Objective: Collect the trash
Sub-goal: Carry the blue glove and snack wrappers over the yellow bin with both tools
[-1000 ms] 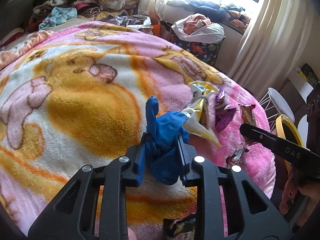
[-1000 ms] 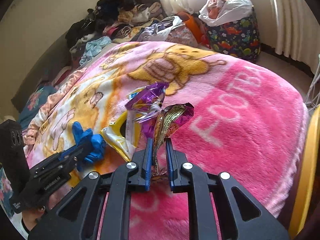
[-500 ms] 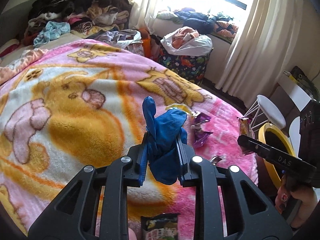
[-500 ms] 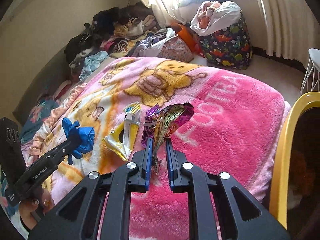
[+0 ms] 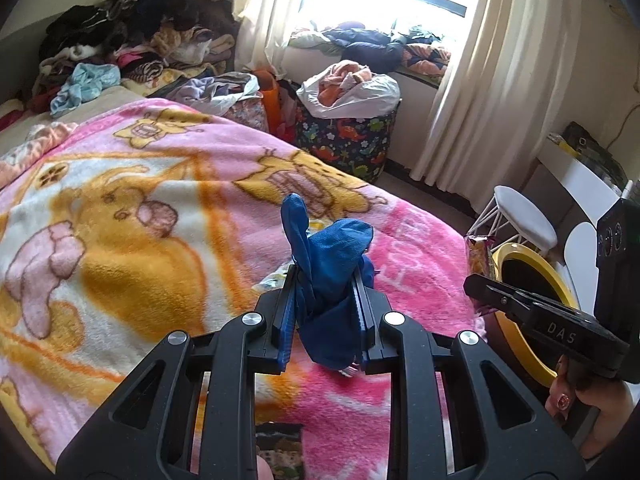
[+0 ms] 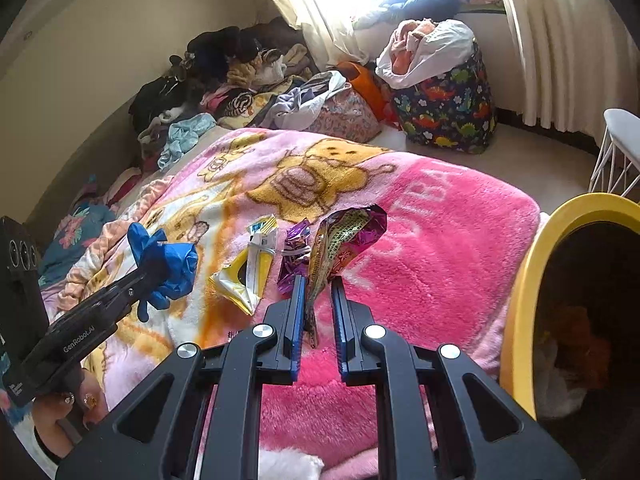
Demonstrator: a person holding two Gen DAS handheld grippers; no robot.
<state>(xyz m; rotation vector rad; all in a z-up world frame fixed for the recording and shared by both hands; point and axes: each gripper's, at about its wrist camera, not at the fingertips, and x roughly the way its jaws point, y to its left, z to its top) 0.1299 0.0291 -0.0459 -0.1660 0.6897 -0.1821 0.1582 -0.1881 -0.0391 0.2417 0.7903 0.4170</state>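
My left gripper [image 5: 326, 280] is shut on a crumpled blue glove [image 5: 332, 256] and holds it above the pink blanket [image 5: 120, 220]. It also shows in the right wrist view [image 6: 164, 258]. My right gripper [image 6: 318, 284] is shut on a shiny purple and gold snack wrapper [image 6: 344, 236], lifted off the bed. In the left wrist view that wrapper [image 5: 478, 256] hangs beside a yellow-rimmed bin [image 5: 532, 280]. A yellow wrapper [image 6: 250, 272] and a purple wrapper [image 6: 294, 256] lie on the blanket.
The yellow bin's rim [image 6: 528, 272] stands at the bed's right edge with trash inside. A dinosaur-print basket [image 5: 348, 136] and a white stool [image 5: 520, 216] stand on the floor. Clothes [image 5: 132, 48] are piled at the back. A dark packet [image 5: 278, 448] lies under my left gripper.
Both grippers have lifted and pulled back from the bed with their items. The right gripper has swung toward the yellow bin, which now fills more of its view.
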